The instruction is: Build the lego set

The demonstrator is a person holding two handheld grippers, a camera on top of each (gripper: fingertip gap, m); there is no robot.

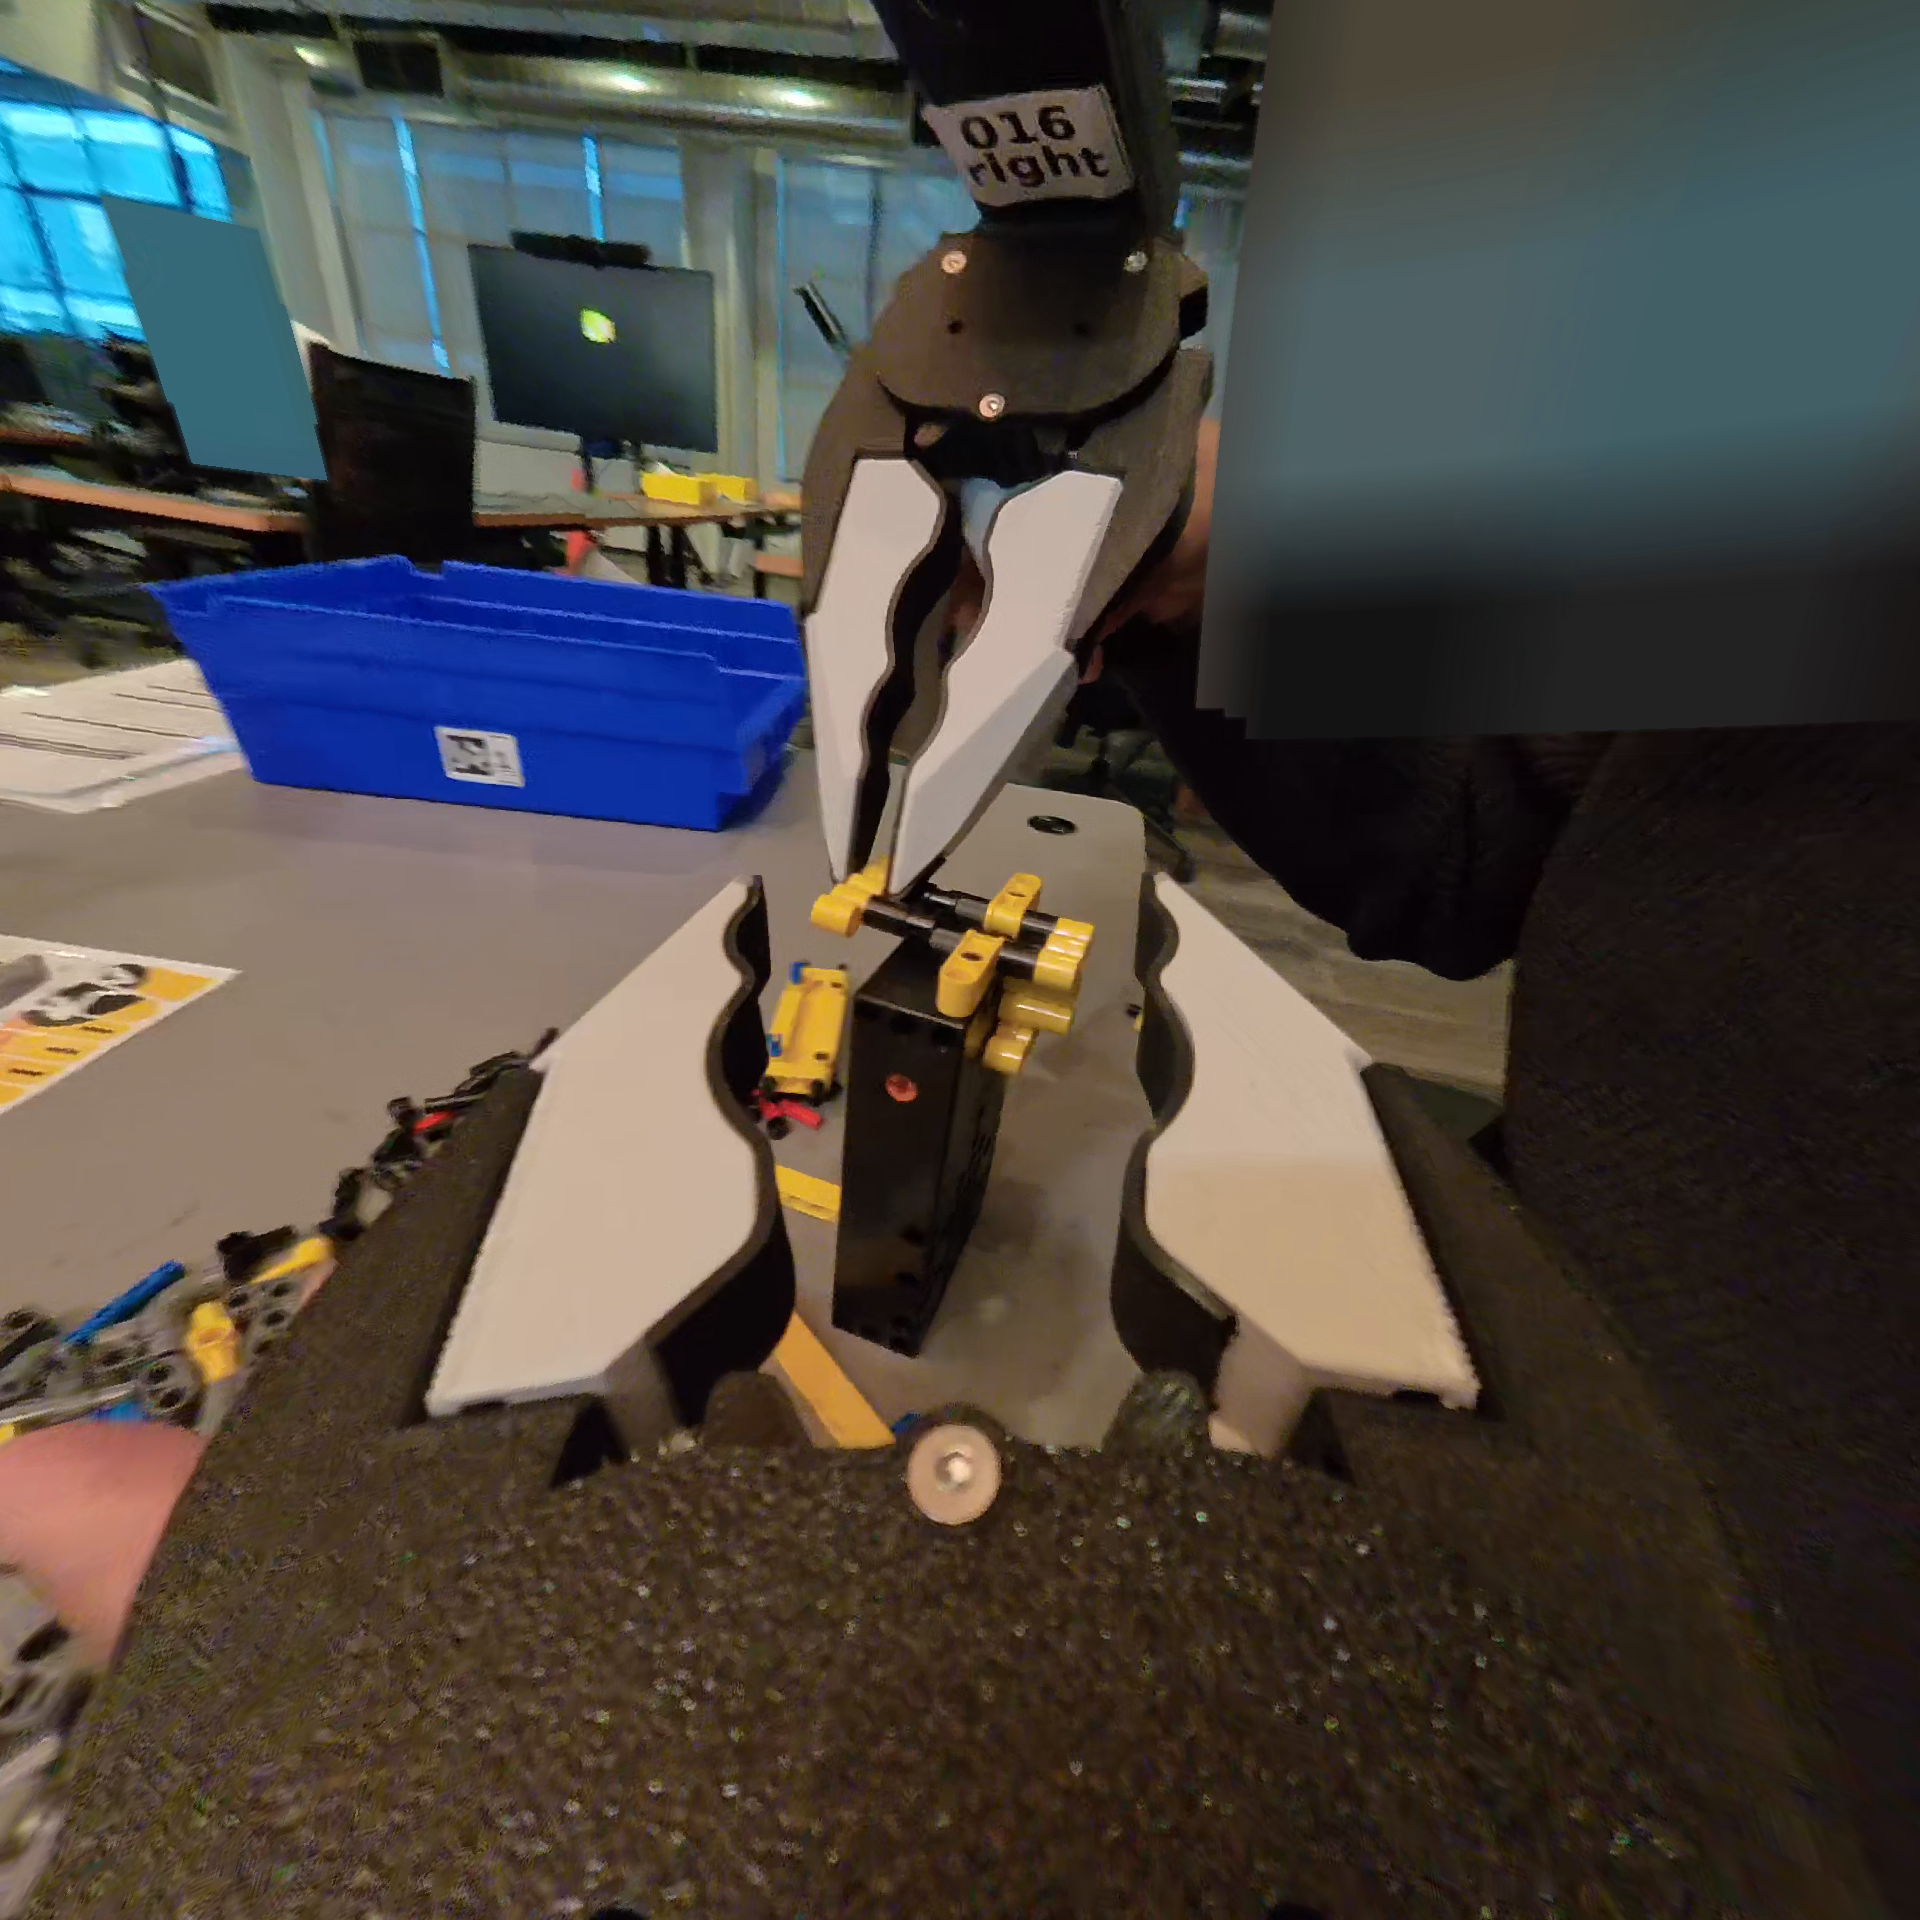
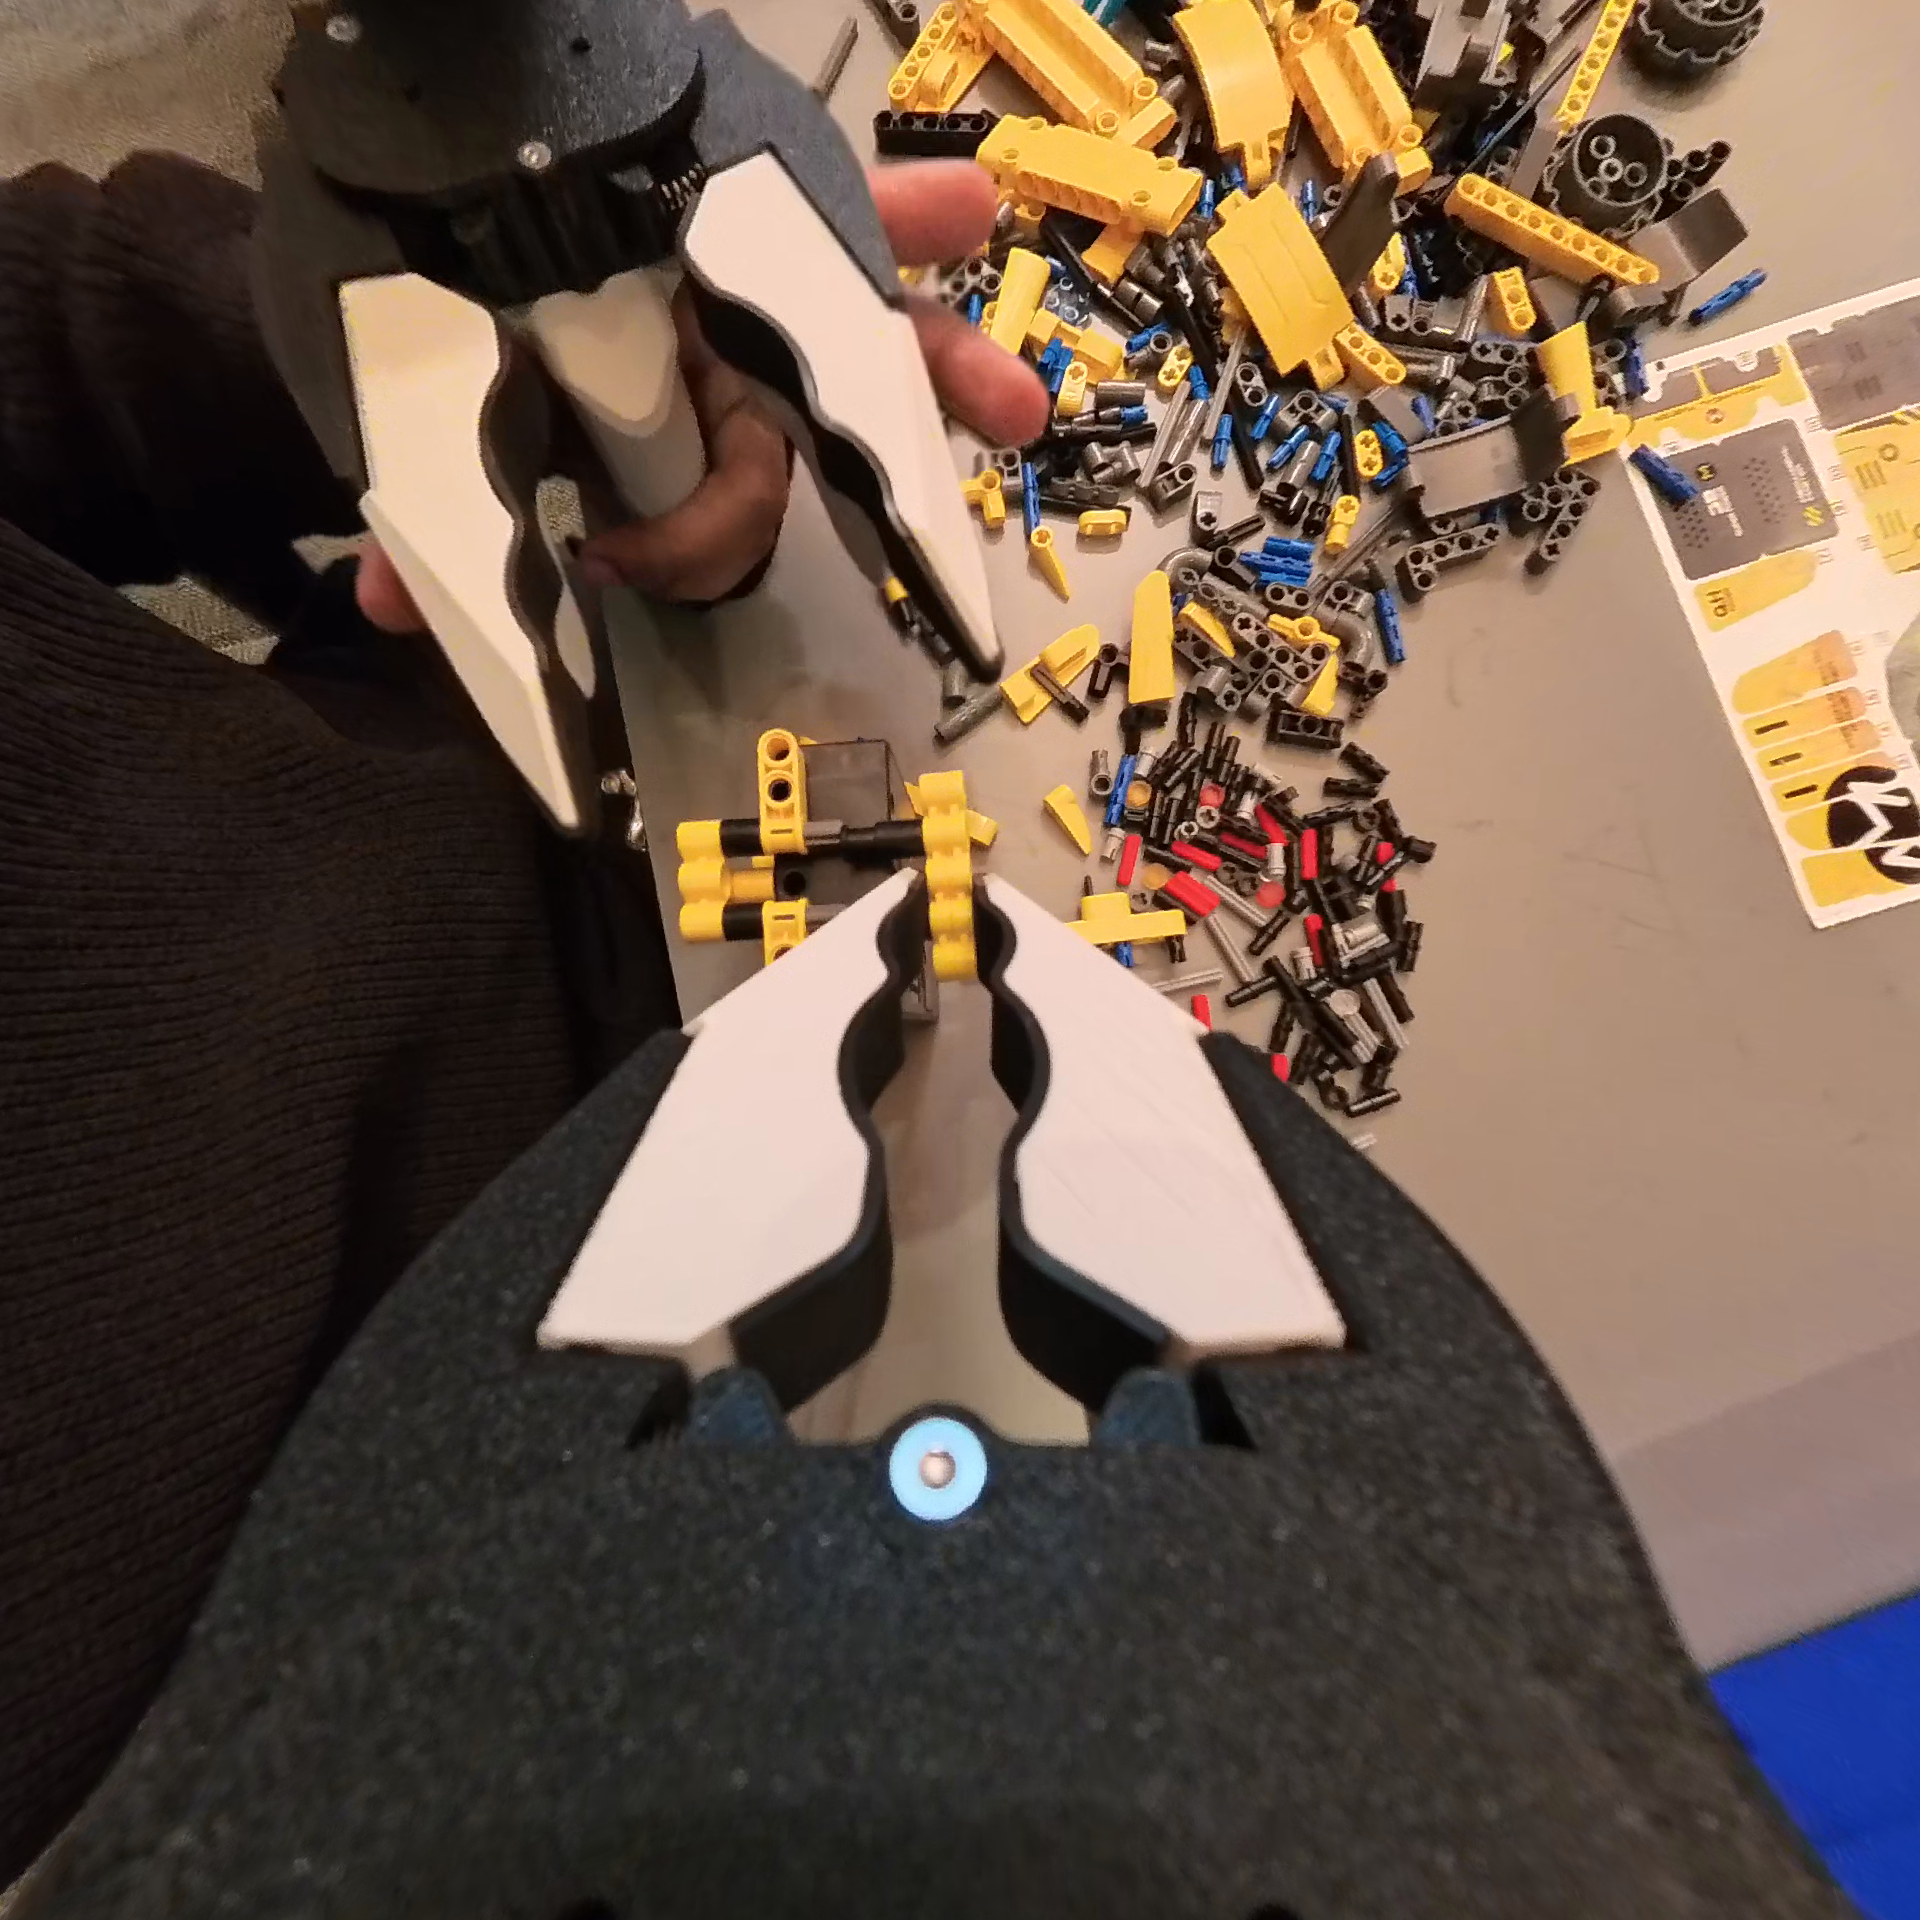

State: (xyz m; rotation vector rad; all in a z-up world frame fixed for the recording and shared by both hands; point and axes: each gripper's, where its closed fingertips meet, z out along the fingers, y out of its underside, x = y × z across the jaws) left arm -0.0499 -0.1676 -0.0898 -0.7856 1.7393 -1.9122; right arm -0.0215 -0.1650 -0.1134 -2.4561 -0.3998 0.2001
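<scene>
A: Your right gripper (image 2: pixel 951 883) is clamped on the yellow connector (image 2: pixel 951 883) at one end of the small yellow-and-black assembly (image 1: pixel 961 935); keep the squeeze even so the black axle (image 1: pixel 935 914) stays level.

B: And your left gripper (image 1: pixel 951 894)?

A: Jaws wide, holding nothing; the black block (image 1: pixel 920 1143) stands upright on the worktop (image 1: pixel 312 987) between its fingers, under the assembly; loose parts (image 2: pixel 1299 364) lie beyond.

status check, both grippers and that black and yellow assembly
Right gripper shut on yellow connector atop the assembly. Left gripper open, straddling black block, not touching. Loose parts pile beside.
</scene>
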